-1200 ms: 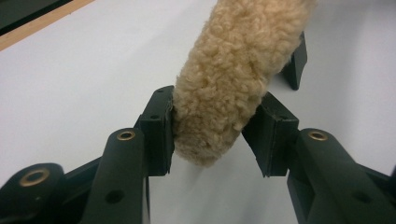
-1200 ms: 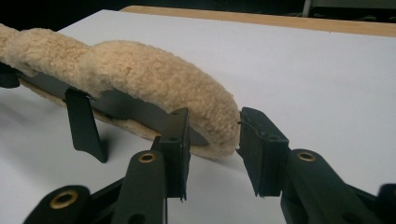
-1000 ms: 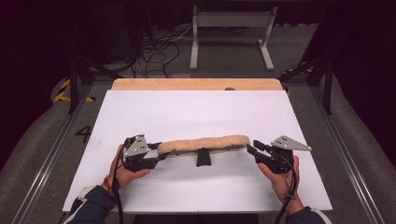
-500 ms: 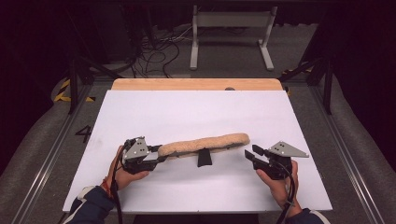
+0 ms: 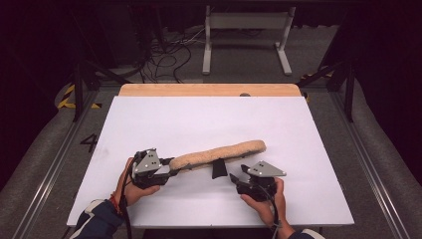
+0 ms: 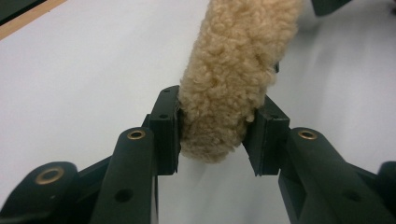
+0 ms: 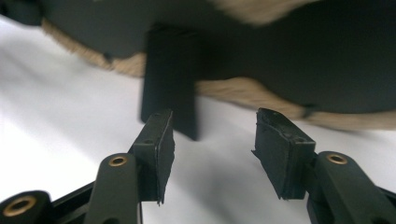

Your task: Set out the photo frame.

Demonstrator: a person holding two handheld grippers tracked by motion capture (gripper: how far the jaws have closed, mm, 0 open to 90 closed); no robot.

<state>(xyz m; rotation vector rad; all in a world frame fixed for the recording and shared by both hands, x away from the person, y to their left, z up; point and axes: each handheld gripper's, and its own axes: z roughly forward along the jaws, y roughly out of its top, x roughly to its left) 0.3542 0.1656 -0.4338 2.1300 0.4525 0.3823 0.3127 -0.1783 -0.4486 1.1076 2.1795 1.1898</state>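
Lower centre of the high view, my right claw (image 5: 238,178) has let go, jaws just opening and empty, now by the black strap (image 5: 218,169); left claw (image 5: 169,167) stays clamped on the fleece pad (image 5: 224,152). Strap grab's prob. next.

White sheet (image 5: 209,124) over wooden table (image 5: 209,89), fleecy tan pad (image 5: 219,154) partly resting on it

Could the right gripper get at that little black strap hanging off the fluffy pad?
Probably yes. The right gripper sits just beside the black strap, its jaws open and empty, with bare table between them. The left gripper holds the fleece pad by its other end.
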